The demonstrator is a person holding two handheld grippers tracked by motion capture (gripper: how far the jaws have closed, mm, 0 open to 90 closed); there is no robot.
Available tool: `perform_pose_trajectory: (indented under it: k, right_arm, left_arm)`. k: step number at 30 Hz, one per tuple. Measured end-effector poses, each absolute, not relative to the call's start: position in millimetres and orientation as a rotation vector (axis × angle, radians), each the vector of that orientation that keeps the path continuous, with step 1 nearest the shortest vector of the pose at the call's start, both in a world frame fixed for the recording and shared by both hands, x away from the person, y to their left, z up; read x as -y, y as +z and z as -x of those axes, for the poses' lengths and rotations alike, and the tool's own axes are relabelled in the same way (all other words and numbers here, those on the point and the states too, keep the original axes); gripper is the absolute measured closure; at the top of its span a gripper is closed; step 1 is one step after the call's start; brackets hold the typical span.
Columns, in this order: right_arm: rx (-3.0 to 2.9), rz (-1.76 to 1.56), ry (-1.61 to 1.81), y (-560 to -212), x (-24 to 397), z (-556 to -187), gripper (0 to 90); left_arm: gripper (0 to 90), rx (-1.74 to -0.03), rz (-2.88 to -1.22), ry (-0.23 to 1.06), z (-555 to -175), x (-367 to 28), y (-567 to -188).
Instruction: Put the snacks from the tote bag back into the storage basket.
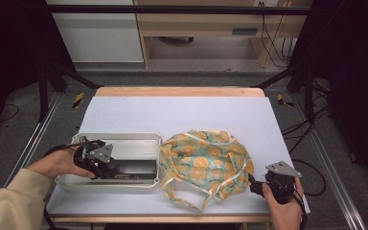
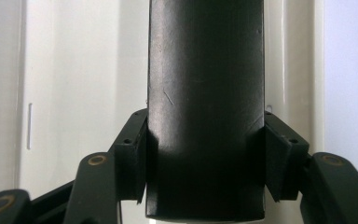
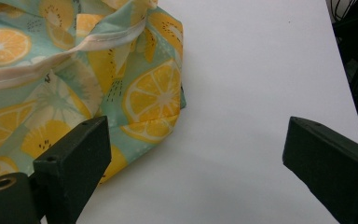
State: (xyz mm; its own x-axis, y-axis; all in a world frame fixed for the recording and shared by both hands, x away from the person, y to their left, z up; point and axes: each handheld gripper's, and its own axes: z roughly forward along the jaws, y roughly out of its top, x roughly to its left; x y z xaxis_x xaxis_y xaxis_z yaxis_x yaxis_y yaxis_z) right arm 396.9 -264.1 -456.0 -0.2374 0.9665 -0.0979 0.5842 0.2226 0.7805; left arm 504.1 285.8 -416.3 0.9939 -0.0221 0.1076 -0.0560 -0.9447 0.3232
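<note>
My left gripper point(image 1: 106, 165) clamps the black box point(image 1: 133, 169) in the white tray point(image 1: 124, 139). My right gripper point(image 3: 191, 154) gapes empty beside the fruit-print bag point(image 1: 205, 160). Next, I judge, lift the box clear toward the bag.

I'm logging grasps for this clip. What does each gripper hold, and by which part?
The left gripper clamps the black box across its two long sides, near one end. The right gripper holds nothing.
</note>
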Motion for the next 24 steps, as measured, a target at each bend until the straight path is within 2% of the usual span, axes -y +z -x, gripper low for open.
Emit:
perform_pose_trajectory:
  k: [11,16,21,24]
  right_arm:
    - [-1.924,-1.410,0.831,-456,264,-397,8.0]
    - [-1.926,-1.411,0.831,-456,263,-397,7.8]
    - [-1.934,-1.408,0.828,-456,262,-398,7.8]
    - [-1.934,-1.403,0.827,-456,262,-398,7.8]
  left_arm:
    - [40.6,0.032,-2.793,0.160,-503,-287,-418]
    - [23.6,-0.002,-2.746,0.176,-500,-288,-411]
    - [17.0,-0.066,-2.715,0.219,-496,-286,-404]
    - [15.9,-0.079,-2.688,0.245,-494,-285,-401]
